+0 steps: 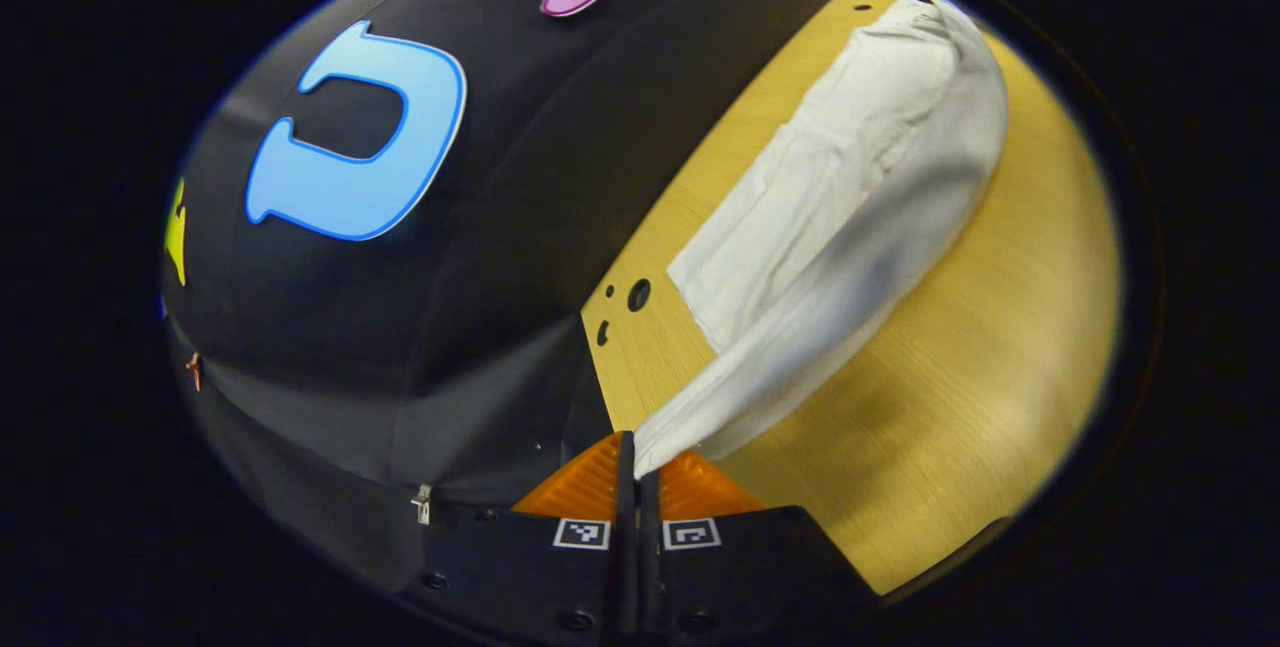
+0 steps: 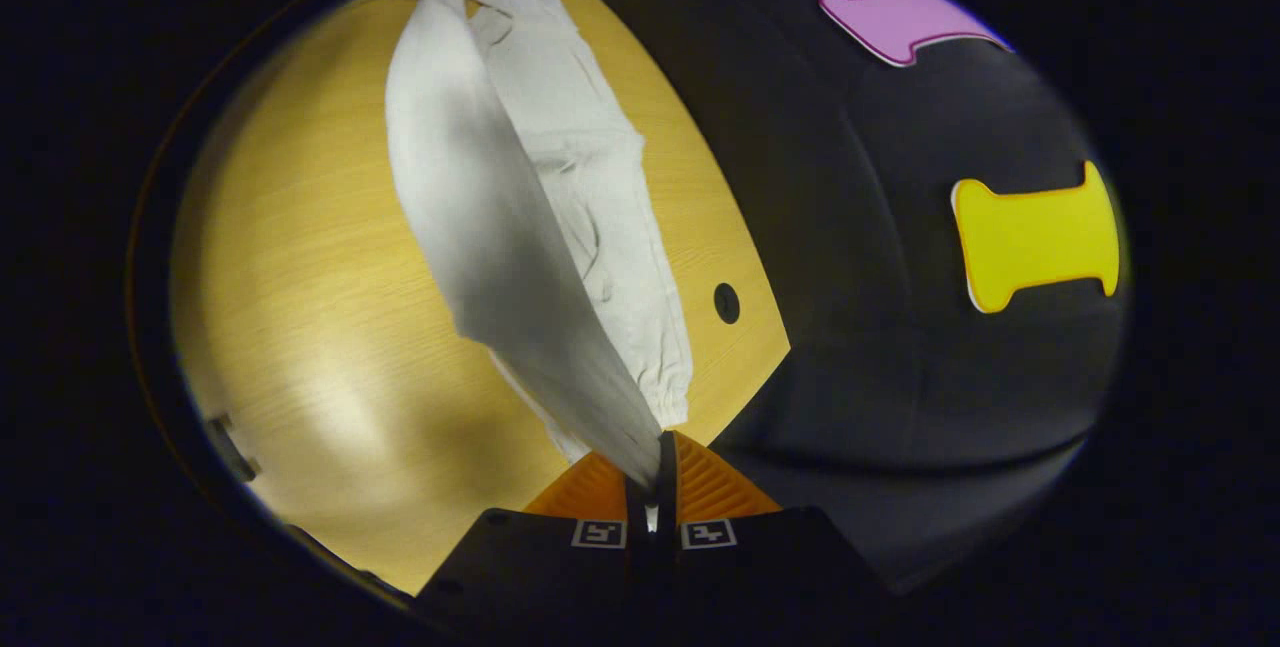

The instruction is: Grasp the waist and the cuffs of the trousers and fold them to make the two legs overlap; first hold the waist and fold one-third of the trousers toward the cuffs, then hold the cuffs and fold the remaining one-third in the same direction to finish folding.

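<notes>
Both grippers, left [image 1: 637, 462] and right [image 2: 655, 472], pinch white trousers [image 1: 850, 197] lifted above the table [image 1: 1000, 357]; carry both ends over evenly so the legs overlap.

Both the left gripper [image 1: 637, 462] and right gripper [image 2: 655, 462] have black, screw-studded bodies with two square black-and-white markers; fingers look ribbed.

Left gripper [image 1: 636, 462]: fingers pressed together, pinching a fold of the white trousers [image 1: 850, 207], raised above the surface. Right gripper [image 2: 655, 467]: fingers likewise clamped on trouser fabric, lifted, cloth hanging from its tips.
</notes>
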### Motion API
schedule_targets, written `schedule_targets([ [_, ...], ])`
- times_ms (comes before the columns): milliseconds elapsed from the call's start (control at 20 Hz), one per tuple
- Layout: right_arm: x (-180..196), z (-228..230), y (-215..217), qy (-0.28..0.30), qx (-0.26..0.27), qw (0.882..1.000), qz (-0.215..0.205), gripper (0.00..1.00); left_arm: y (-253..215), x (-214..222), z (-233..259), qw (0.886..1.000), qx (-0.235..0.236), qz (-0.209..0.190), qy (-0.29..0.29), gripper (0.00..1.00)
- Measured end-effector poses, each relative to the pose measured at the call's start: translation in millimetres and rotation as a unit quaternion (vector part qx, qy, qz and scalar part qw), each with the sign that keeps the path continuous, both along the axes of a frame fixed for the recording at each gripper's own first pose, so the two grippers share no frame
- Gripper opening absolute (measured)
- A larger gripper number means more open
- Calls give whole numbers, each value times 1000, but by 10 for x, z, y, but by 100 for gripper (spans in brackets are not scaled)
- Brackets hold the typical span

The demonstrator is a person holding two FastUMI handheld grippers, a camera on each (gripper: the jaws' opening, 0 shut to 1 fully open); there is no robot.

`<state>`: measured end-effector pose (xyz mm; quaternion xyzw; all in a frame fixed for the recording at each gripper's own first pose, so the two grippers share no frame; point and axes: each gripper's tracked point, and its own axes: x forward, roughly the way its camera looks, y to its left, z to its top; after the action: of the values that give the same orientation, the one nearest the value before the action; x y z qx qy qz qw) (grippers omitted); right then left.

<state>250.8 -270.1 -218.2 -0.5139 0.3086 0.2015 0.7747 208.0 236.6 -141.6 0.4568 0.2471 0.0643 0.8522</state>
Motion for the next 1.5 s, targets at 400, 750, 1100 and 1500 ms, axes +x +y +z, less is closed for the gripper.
schedule_targets([
  [400,774,-11,125,-9,118,986,-122,5,-90,1045,125,985,-138,73,-76,5],
  [750,1365,-251,235,-9,194,956,-221,5,-195,1725,-21,983,-148,80,-70,5],
  [1100,1277,-526,154,37,251,909,-330,52,-99,1767,-377,962,-227,135,-67,23],
  [1500,1011,-295,-89,-22,384,817,-430,98,-525,1491,48,911,-372,92,-150,94],
])
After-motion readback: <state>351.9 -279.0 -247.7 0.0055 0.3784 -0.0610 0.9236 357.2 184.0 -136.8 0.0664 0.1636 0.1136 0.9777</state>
